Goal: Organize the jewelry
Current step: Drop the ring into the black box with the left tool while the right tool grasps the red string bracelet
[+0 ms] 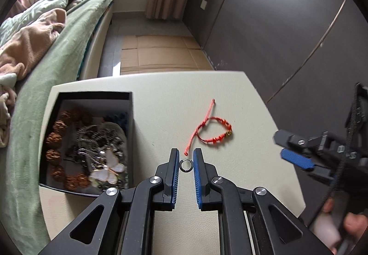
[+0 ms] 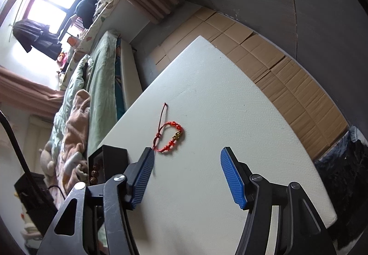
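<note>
My left gripper [image 1: 186,159] is shut on a small silver ring [image 1: 185,165], pinched between its blue pads just above the white table [image 1: 161,103]. A red beaded string bracelet [image 1: 212,129] lies on the table just beyond the ring; it also shows in the right wrist view [image 2: 171,137]. A black jewelry box [image 1: 131,121] at the left holds brown bead bracelets, silver chains and a white butterfly piece [image 1: 108,168]. My right gripper [image 2: 186,160] is open and empty above the table, also seen at the right of the left wrist view [image 1: 296,153].
A bed with green bedding [image 1: 57,48] and a pink blanket runs along the table's left side. Flattened cardboard [image 1: 158,52] covers the floor beyond the table. A dark wall panel [image 1: 276,25] stands to the right.
</note>
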Motion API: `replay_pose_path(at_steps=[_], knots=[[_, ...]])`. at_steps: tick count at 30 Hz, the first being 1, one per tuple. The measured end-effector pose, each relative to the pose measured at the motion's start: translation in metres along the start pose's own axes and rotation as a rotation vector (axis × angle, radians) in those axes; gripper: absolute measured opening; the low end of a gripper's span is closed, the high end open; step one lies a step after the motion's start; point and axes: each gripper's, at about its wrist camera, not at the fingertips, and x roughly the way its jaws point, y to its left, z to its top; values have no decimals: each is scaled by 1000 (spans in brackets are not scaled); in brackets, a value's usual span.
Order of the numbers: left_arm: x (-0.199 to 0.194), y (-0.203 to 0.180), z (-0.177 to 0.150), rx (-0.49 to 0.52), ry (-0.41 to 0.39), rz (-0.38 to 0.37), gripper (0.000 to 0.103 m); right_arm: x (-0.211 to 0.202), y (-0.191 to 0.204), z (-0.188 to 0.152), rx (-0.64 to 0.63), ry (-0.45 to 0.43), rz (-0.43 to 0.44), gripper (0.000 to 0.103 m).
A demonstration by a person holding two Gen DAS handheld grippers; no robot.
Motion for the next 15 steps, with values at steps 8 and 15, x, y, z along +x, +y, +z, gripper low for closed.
replay_pose_path(at_steps=[8,15], knots=[[-22,35,6,-85,-42,-37,13,23,21,-1,-61,6,-33,30],[-31,63,14,-145,-58,-59,13,51,31,-1,-110,34,-112,29]])
